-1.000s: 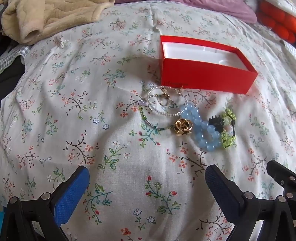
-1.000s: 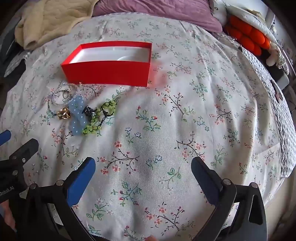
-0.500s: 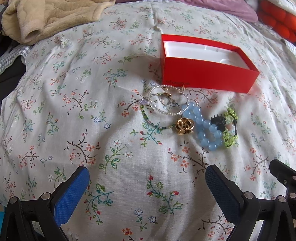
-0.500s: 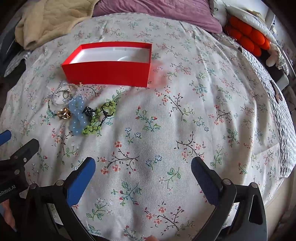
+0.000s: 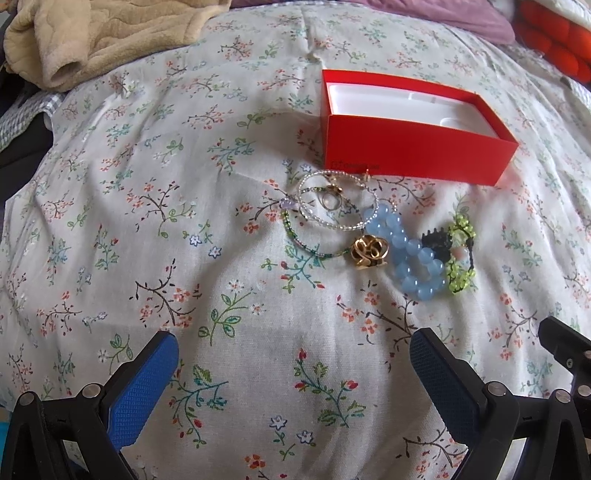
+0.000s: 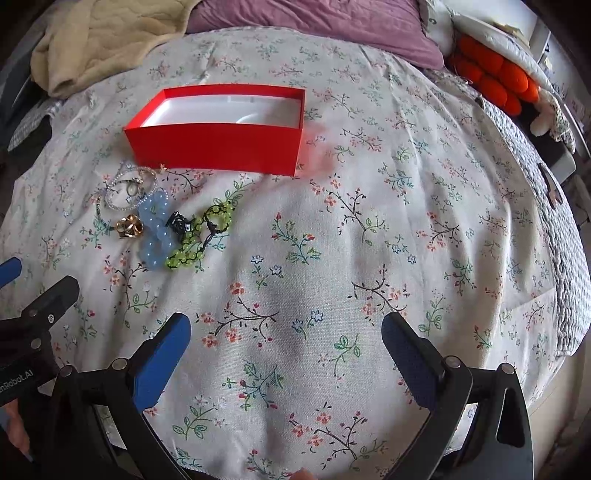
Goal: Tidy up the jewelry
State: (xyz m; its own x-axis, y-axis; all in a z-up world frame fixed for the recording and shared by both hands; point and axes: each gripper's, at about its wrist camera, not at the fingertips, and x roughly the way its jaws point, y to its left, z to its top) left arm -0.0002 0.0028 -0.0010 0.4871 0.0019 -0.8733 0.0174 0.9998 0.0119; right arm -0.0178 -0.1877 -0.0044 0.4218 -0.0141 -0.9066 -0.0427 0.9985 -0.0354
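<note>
Two grippers hover low over a floral bedspread (image 6: 369, 229), both with jaws spread wide and nothing between them; the left gripper (image 5: 293, 373) fills the bottom of its own view, its blue pads angled outward toward the lower corners, and its black frame also shows at the lower left edge of the right wrist view; the right gripper (image 6: 286, 354) sits at the bottom centre of its view, fingers splayed alike, and one black tip of it pokes in at the lower right of the left wrist view. Centre right in the left view lies the jewelry in a loose cluster: a clear beaded ring (image 5: 338, 201) overlapping a thin green beaded strand (image 5: 310, 247), a gold knot piece (image 5: 369, 252) touching a blue bead bracelet (image 5: 406, 251), then a small black clip (image 5: 437, 240) and a lime bead bracelet (image 5: 460, 254) just beside it. Above the cluster, toward the upper right, stands an open red box (image 5: 413, 155) with a white lining, nothing visible in it; a beige blanket (image 5: 110, 33) is bunched at the upper left.
</note>
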